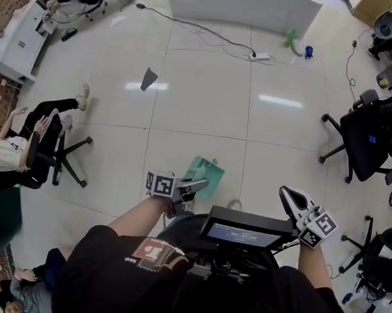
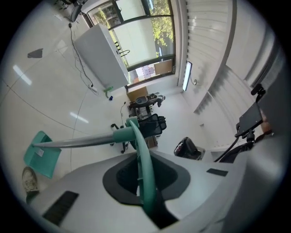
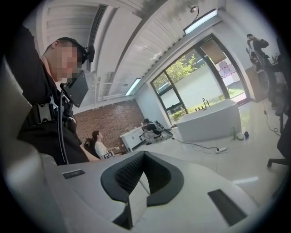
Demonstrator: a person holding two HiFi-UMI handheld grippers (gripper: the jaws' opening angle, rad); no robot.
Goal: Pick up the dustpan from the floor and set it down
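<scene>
huge glossy tiled floor [image 1: 201, 117] first, spreading out from the white counter [image 1: 240, 2] at the far end. bunch of black office chairs [image 1: 362, 134] off to the right of that counter. seated person [image 1: 12, 151] well off to its left and much nearer this way.

then the green dustpan [image 1: 204, 173]: well apart from the counter, roughly straight out from its middle. looks to hang clear of the tiles rather than rest on them. long grey shaft [image 2: 77, 142], pan [image 2: 42, 154] dangling at the far end, thin green loop handle [image 2: 144, 168] at the near end.

left gripper [image 1: 191, 187] pinched almost fully closed right on that loop, plastic squeezed between the pads, so definitely carrying it. right gripper [image 1: 293, 200] out past the counter's right end, just as far from it, closed up with nothing in it.

small dark grey scrap [image 1: 149, 78] flat on the tiles between counter and dustpan, a bit left.

handling guess: light, stiff plastic, probably smooth and a bit slippery, not fragile. with such a thin loop and a long shaft, likely to swing and twist about the grip. best hold probably at the loop-to-shaft join, or a firm pinch on the loop itself. for the set-down, worth lowering slowly, pan edge first.
</scene>
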